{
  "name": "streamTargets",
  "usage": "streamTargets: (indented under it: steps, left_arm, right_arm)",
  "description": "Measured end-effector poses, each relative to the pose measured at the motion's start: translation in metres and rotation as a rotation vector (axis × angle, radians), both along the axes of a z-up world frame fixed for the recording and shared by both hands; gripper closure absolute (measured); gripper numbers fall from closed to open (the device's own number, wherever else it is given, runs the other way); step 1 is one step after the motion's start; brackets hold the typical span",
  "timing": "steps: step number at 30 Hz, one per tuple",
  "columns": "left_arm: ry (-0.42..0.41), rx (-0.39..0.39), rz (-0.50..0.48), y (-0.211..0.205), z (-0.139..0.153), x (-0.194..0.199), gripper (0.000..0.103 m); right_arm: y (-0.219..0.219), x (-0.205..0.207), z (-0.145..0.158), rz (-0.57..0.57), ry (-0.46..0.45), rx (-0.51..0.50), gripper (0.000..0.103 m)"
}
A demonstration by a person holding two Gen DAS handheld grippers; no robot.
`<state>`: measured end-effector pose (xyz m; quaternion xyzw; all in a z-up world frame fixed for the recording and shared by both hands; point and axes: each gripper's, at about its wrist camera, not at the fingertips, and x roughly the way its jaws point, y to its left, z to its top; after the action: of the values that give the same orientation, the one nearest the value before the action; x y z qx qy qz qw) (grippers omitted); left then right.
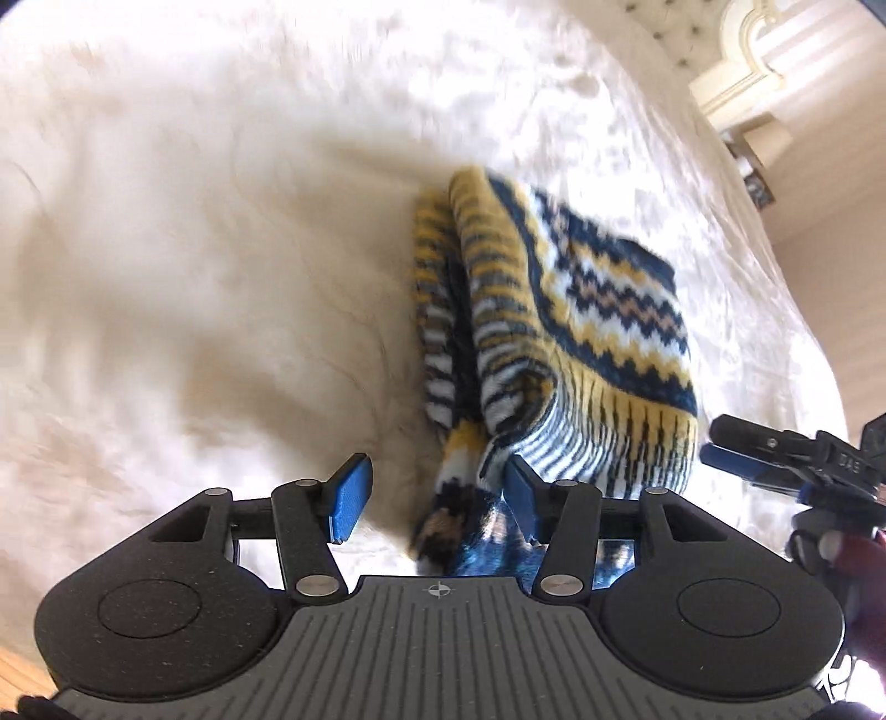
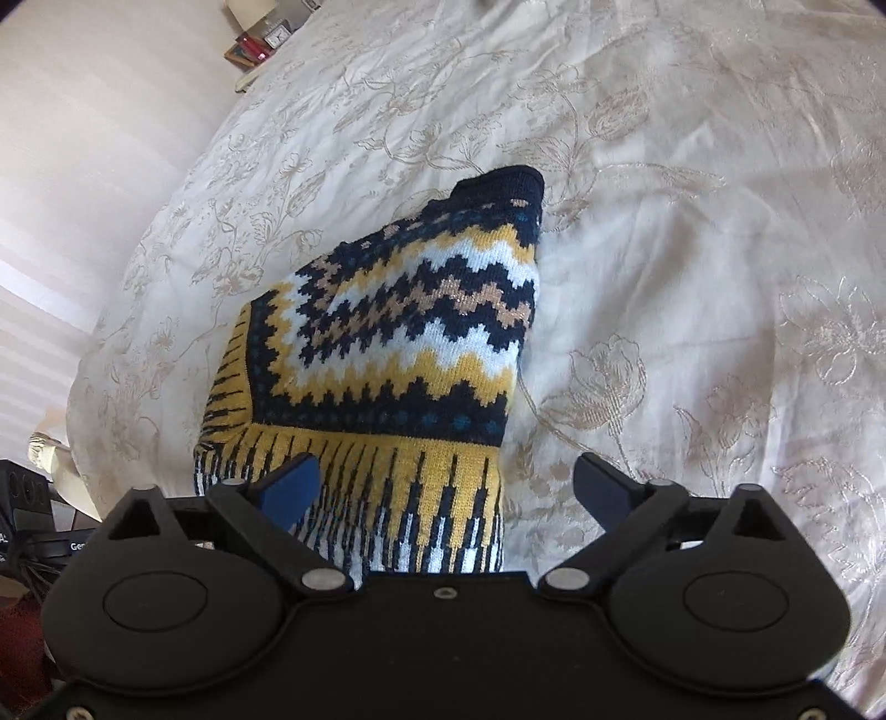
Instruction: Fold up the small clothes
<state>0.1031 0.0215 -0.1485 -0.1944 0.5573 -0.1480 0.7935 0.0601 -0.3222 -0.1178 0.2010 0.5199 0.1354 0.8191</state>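
Observation:
A small knitted sweater (image 1: 559, 332) with navy, yellow and white zigzag bands lies folded on the white bedspread (image 1: 194, 249). My left gripper (image 1: 437, 498) is open just above its near left edge, with a sleeve cuff (image 1: 448, 526) lying between the blue pads. In the right wrist view the sweater (image 2: 398, 354) stretches away from me. My right gripper (image 2: 448, 487) is open over its striped yellow hem (image 2: 387, 487), the pads on either side. The right gripper also shows at the right edge of the left wrist view (image 1: 736, 448).
The embroidered floral bedspread (image 2: 692, 277) covers the bed all round the sweater. A bedside shelf with a clock and small items (image 2: 260, 44) stands far left by the wall. A cream headboard (image 1: 747, 72) is far right. Dark gear (image 2: 33, 531) sits by the bed's left edge.

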Motion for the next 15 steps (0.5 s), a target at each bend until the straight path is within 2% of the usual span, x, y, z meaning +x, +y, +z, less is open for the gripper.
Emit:
streamTargets:
  steps: [4,7,11,15]
  left_arm:
    - [-0.119,0.036,0.028,0.0,0.034,-0.007,0.052]
    - [-0.193,0.051,0.022,-0.019,0.049,-0.004,0.042]
    - [-0.246,0.054,-0.009,-0.046,0.051,0.008,0.039]
    - [-0.273,0.11,-0.047,-0.072,0.04,0.024,0.038]
  right_arm:
    - [-0.003,-0.004,0.006,-0.019,-0.05,-0.006,0.0]
    - [-0.005,-0.007,0.009,-0.02,-0.077,-0.011,0.0]
    - [-0.007,-0.01,0.015,-0.001,-0.105,-0.045,0.0]
    - [-0.012,-0.014,0.02,0.004,-0.119,-0.062,0.0]
